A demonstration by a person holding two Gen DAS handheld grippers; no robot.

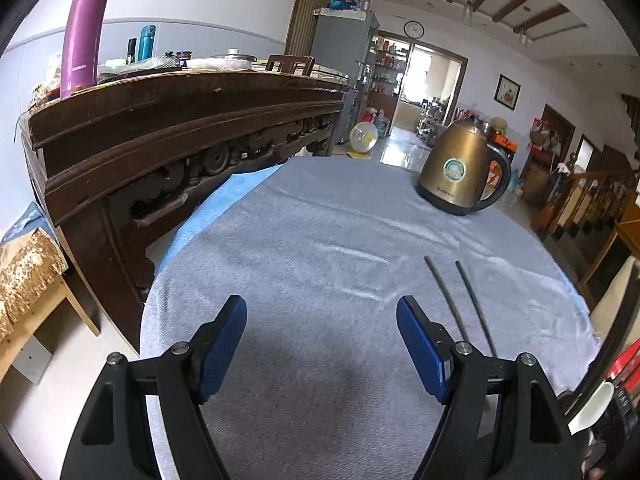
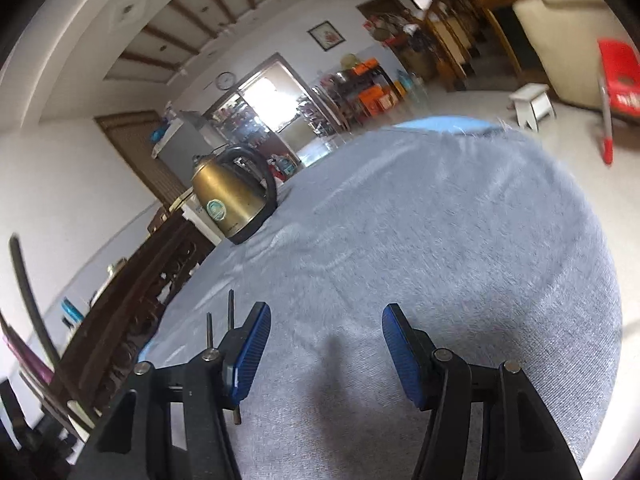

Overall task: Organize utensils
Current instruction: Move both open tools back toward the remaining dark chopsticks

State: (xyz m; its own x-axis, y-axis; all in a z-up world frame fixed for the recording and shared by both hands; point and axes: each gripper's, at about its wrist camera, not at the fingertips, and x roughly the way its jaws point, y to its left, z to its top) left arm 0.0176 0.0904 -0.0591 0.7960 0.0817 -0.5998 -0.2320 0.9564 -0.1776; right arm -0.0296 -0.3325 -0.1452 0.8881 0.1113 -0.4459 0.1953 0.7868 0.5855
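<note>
table [image 1: 320, 220]: kettle [image 1: 460, 172] near far edge | chopsticks [image 1: 460, 300] side by side nearer the near edge, well apart from kettle | sideboard [image 1: 160, 128] along table's left edge | bottle [image 1: 84, 32] on sideboard's near end

Two thin dark chopsticks [image 1: 464, 304] lie nearly parallel, slightly apart, on grey cloth [image 1: 320, 240].

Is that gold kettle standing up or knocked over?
Upright. The kettle sits flat on its dark base on the grey cloth, lid on top, handle to one side.
</note>
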